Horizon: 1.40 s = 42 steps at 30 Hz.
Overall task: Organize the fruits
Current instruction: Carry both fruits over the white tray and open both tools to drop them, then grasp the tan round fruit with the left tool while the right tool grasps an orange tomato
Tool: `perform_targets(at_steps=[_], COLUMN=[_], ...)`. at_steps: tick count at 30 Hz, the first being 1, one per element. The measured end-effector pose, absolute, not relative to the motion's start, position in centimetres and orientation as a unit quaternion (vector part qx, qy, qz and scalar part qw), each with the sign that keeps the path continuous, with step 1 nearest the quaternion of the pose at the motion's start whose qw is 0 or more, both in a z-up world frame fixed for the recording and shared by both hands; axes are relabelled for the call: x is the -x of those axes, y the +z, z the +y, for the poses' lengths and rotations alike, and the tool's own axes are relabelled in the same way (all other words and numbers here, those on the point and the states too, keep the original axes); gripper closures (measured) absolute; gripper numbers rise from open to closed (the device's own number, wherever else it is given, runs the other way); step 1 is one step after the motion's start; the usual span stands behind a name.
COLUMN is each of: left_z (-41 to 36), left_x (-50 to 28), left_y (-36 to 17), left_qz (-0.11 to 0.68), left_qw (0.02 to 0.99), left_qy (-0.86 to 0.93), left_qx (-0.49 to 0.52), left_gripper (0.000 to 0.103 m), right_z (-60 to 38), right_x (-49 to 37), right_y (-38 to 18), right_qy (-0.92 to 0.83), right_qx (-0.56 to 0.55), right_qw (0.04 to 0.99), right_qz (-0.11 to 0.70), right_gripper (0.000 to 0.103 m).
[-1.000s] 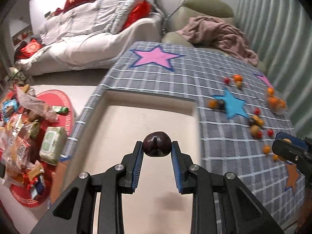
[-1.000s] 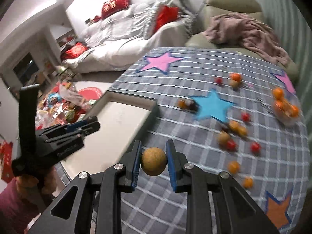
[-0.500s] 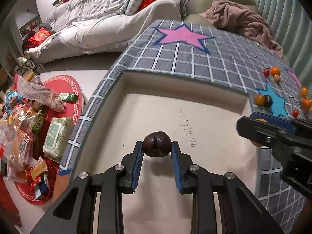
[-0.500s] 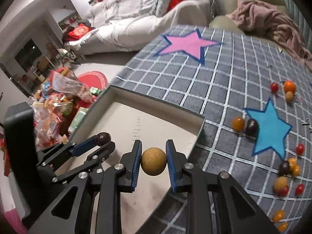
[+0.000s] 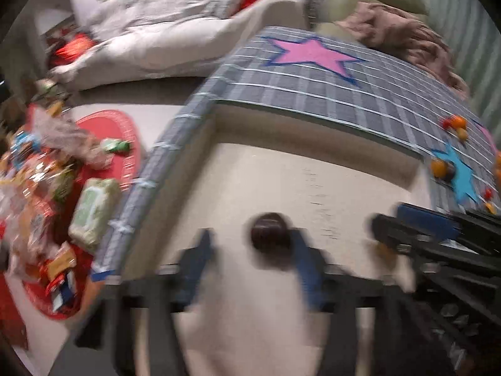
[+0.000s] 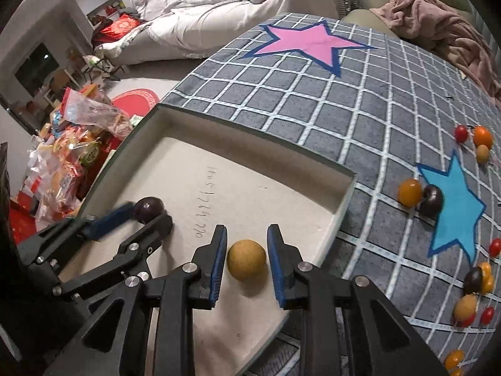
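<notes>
As fingers (image 6: 219, 250) part, tan fruit (image 6: 246, 260) lies between.

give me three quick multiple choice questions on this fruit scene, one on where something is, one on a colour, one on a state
1. Where is the tan round fruit?
A. on the blue star
B. over the tray, between the right gripper's fingers
C. on the sofa

2. What colour is the star beyond the tray?
A. pink
B. green
C. orange

3. How do the right gripper fingers stand?
A. clamped on the fruit
B. parted, gaps beside the fruit
C. out of view

Answers: 1 B, it sits between the blue pads above the tray floor. 2 A, pink with a blue edge. 3 B, the jaws are opening and clear of the fruit.
</notes>
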<state>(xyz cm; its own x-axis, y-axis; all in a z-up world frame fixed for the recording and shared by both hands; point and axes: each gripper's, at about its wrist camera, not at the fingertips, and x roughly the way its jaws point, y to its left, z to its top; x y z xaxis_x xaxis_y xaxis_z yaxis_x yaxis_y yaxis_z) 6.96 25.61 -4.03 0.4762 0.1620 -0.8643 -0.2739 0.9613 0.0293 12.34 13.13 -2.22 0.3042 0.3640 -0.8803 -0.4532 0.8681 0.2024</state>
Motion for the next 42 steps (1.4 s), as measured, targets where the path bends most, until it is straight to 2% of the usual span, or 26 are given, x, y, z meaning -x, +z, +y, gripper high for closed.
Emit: perform_targets(at_steps=[1, 3, 4, 5, 9, 26, 42], left_z=[26.2, 26.9, 27.1, 27.2, 26.4, 18.8, 8.0], left_x=[-6.7, -6.0, -5.8, -5.7, -5.0, -1.3, 0.5], left_y=[-3.8, -3.1, -2.9, -2.7, -1.8, 3.8, 3.9], left_qz=[0.487, 0.469, 0.465, 0.468, 0.468, 0.44, 0.453], left_qw=[0.86, 0.867, 0.869, 0.868, 0.87, 0.895, 0.89], left_qy=[0.138, 0.143, 0.144, 0.138, 0.136, 0.064, -0.015], left_qx=[0.067, 0.086, 0.089, 0.092, 0.073, 0.023, -0.043], left_gripper=[0.022, 0.022, 0.022, 0.021, 0.021, 0.021, 0.021], right_z=[12.7, 12.0, 11.9, 11.8, 11.2, 3.0, -11.1], right_x=[-12.4, -12.3, -12.2, -11.9, -10.7, -5.0, -1.0], right_y=[-2.0, -1.4, -1.0, -0.4, 1.8, 6.1, 5.5], right_qy=[0.261, 0.271, 0.271, 0.275, 0.283, 0.252, 0.165], right_qx=[0.024, -0.002, -0.008, -0.013, -0.011, -0.022, -0.084], right_qw=[0.805, 0.803, 0.806, 0.808, 0.817, 0.842, 0.861], right_qz=[0.533, 0.531, 0.526, 0.521, 0.502, 0.476, 0.473], right_gripper=[0.064, 0.039, 0.03, 0.015, 0.0, 0.0, 0.0])
